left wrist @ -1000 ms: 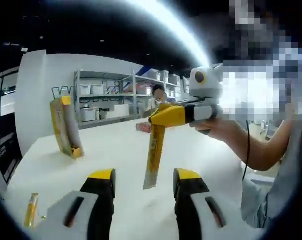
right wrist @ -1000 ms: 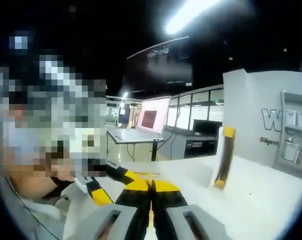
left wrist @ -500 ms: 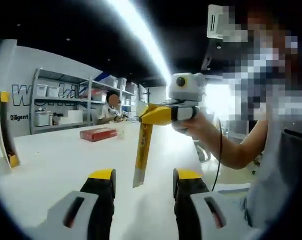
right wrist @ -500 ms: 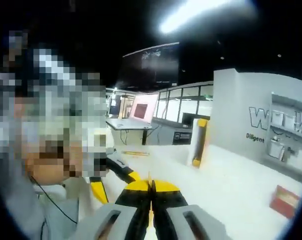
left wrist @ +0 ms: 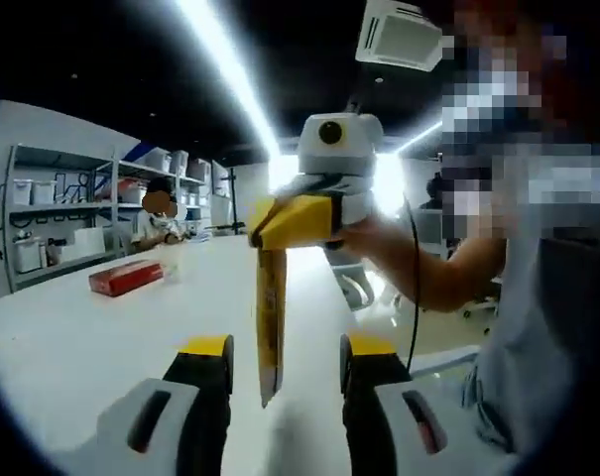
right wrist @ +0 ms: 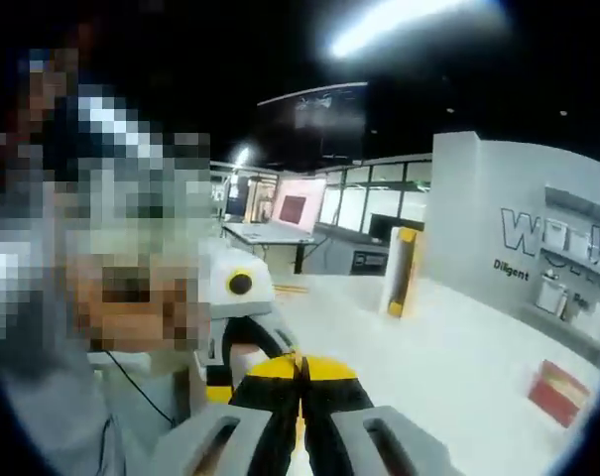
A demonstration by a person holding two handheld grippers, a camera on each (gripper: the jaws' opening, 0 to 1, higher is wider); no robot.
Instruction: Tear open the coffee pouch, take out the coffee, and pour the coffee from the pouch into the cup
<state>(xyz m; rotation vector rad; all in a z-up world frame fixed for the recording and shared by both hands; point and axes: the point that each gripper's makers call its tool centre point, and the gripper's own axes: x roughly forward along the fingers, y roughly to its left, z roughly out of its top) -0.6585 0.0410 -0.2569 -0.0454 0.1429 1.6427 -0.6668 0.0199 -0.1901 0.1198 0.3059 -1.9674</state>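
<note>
Yellow coffee pouch (left wrist: 269,327) hangs long-axis vertical from right gripper (left wrist: 292,220) — jaws clamped on its top; lower end between left gripper (left wrist: 280,369) jaws, apart — nearest.

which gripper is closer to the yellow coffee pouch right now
Right. The right gripper is shut on the coffee pouch's top edge; the left gripper sits open below, its jaws either side of the hanging end, apparently not gripping.

Coffee pouch (left wrist: 270,322) top hidden inside right hand-held gripper (left wrist: 292,220); print unreadable. Red box (right wrist: 559,393) on bench (right wrist: 458,347) blurred, label illegible.
</note>
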